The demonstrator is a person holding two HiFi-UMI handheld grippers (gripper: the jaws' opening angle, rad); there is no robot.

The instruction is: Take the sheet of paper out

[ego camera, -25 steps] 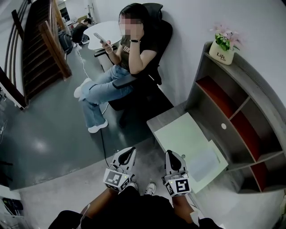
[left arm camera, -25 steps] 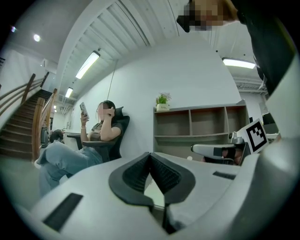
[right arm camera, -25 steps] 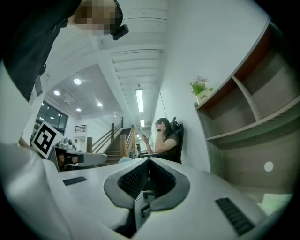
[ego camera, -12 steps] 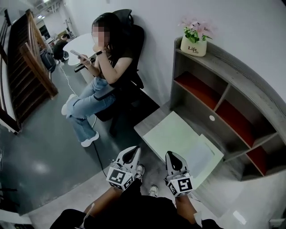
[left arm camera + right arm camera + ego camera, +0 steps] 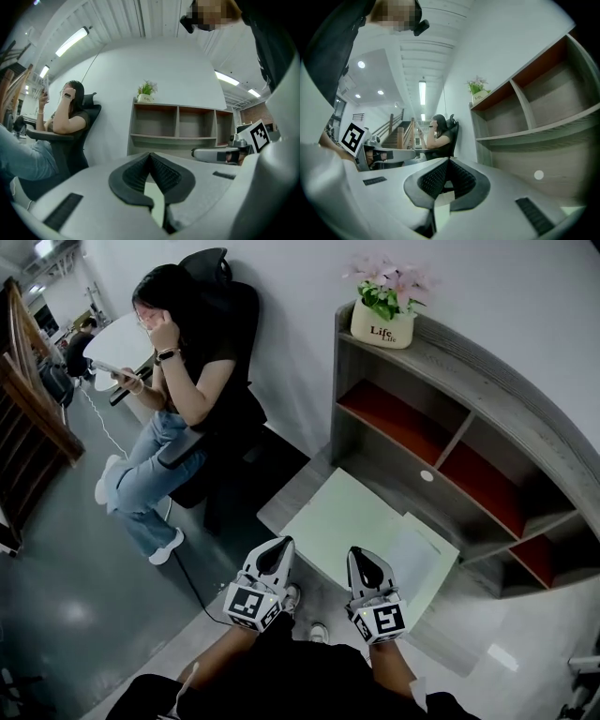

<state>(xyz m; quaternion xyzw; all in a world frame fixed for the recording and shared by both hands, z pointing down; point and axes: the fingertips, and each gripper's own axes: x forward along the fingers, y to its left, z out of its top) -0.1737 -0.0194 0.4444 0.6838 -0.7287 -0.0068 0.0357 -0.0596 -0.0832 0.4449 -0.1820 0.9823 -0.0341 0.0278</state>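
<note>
Head view, room: we look down on a grey floor, a white wall and a grey shelf unit at far right.
Head view, paper: the sheet of paper lies on the pale green table, near our right gripper.
Left gripper view: our left gripper has its jaws together.
Right gripper view: jaws together too, facing the shelves.

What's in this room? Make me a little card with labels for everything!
place: desk with a grey shelf unit on it, against the wall
on desk: pale green mat, sheet of paper lying on it
on shelf top: flower pot
nearby: person sitting beside the desk
left gripper: shut, empty
right gripper: shut, empty, not touching the paper
</note>
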